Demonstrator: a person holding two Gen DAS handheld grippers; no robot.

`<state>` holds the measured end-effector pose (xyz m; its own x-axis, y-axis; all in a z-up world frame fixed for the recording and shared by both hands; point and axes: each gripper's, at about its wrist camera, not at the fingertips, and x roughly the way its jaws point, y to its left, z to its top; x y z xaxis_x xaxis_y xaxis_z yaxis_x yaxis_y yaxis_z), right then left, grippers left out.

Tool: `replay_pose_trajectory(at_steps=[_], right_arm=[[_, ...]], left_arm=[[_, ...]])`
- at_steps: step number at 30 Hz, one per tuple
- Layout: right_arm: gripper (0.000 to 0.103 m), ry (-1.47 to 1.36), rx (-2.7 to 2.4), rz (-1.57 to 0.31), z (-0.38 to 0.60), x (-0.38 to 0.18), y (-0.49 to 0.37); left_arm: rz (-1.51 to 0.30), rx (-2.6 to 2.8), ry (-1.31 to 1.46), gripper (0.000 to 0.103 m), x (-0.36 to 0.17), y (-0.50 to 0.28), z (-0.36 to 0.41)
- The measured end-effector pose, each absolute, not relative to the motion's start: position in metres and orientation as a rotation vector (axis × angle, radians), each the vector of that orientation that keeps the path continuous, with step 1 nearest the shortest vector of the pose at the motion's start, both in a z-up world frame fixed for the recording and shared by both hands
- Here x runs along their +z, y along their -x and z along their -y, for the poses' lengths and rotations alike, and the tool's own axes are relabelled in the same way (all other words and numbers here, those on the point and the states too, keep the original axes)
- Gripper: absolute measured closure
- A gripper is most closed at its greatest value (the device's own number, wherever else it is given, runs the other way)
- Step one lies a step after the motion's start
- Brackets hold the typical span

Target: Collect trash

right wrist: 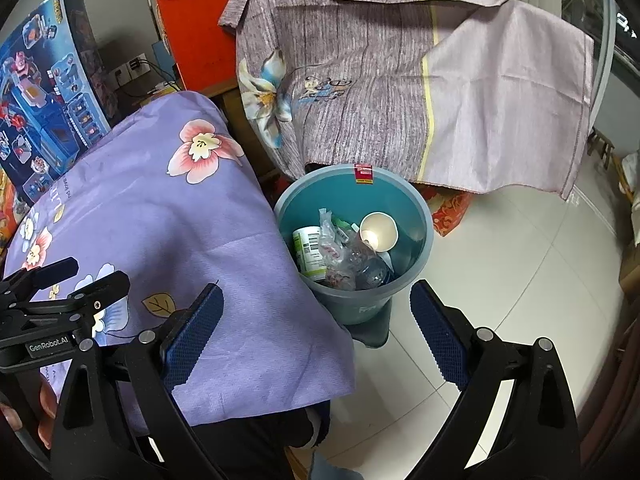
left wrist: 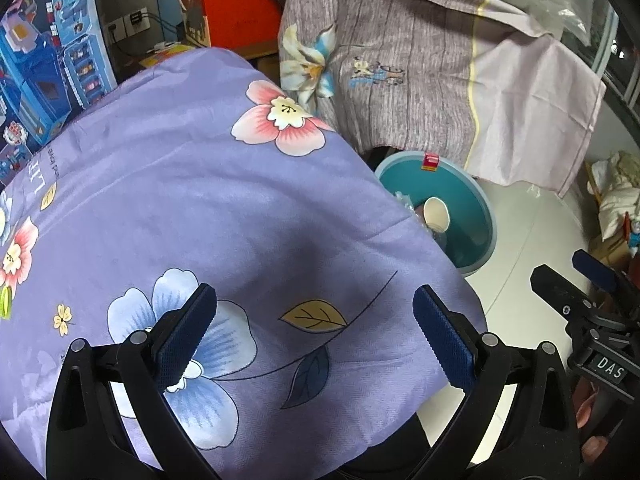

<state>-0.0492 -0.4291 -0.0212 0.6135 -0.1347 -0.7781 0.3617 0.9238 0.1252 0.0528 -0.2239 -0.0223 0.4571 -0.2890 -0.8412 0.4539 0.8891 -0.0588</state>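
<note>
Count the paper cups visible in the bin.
1: the paper cup lies on its side atop the trash at the bin's right. Others may be hidden underneath.

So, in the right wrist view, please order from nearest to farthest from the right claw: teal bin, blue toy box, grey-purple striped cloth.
1. Teal plastic bin, just ahead on the floor.
2. Grey-purple striped cloth, hanging behind the bin.
3. Blue toy box, far left.

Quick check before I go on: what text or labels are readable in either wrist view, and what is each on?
"DAS": plate on the right gripper, seen from the left wrist.
"GenRobot.AI": plate on the left gripper, seen from the right wrist.
"LIFE" and "and love": partly readable on the purple floral cloth.
Red tag on the bin rim: too small.
Toy box print: blurred.
Green-labelled can: unreadable.
</note>
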Motion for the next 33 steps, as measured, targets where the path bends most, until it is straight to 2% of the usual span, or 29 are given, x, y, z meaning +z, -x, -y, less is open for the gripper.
replay_pose_trajectory(at_steps=[33], right_arm=[[0.012,-0.272,-0.309,-0.879,0.4348,-0.0236,0.0442]], left_arm=[[-0.989,-0.437,-0.228,0.004,-0.0245,-0.0494,0.2265]])
